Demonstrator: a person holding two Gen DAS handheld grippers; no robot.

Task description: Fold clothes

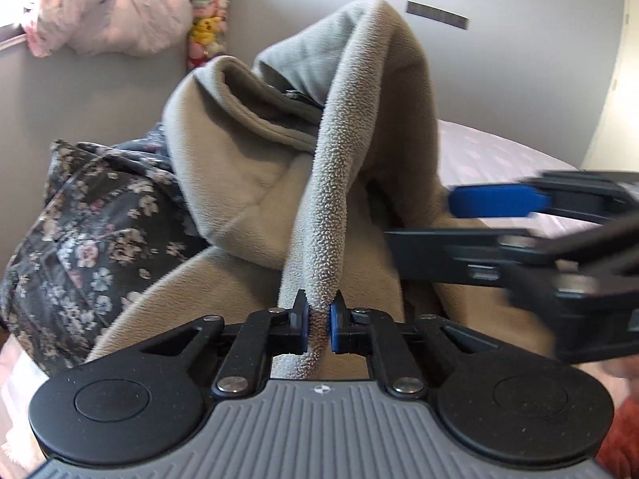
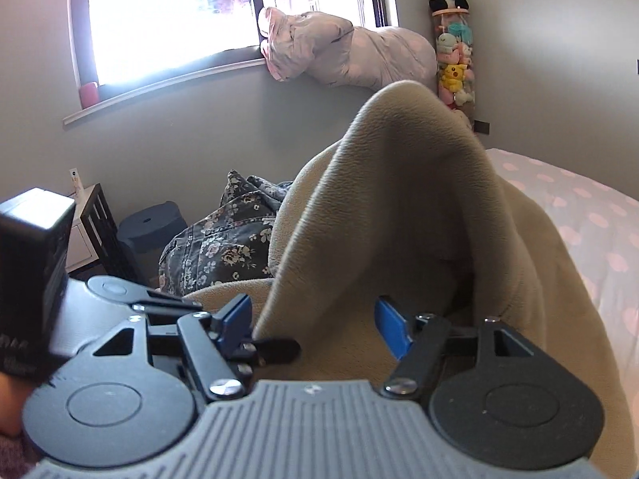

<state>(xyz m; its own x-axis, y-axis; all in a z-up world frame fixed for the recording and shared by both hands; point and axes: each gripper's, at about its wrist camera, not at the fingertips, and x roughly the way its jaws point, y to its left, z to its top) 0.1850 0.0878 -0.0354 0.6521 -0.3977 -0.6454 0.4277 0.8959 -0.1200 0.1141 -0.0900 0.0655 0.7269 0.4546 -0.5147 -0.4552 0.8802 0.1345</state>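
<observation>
Fleece garment pinched by the left gripper, right gripper loose beside it.

Flowered dark fabric (image 1: 92, 247) lies bunched at the left, against the beige fleece garment (image 1: 247, 151), which rises in a peak over the bed (image 1: 499, 155) with its pink-dotted cover. The left gripper (image 1: 318, 325) has its fingers closed tight on a nubbly fold of the fleece that runs up from between the blue pads. To the right, the right gripper (image 1: 419, 219) is blurred in the left wrist view, its fingers well apart; in its own view the fleece hangs between the spread fingers (image 2: 235, 321) without either pad pressing it. Plush toys (image 2: 455, 68) stand in the far corner.
</observation>
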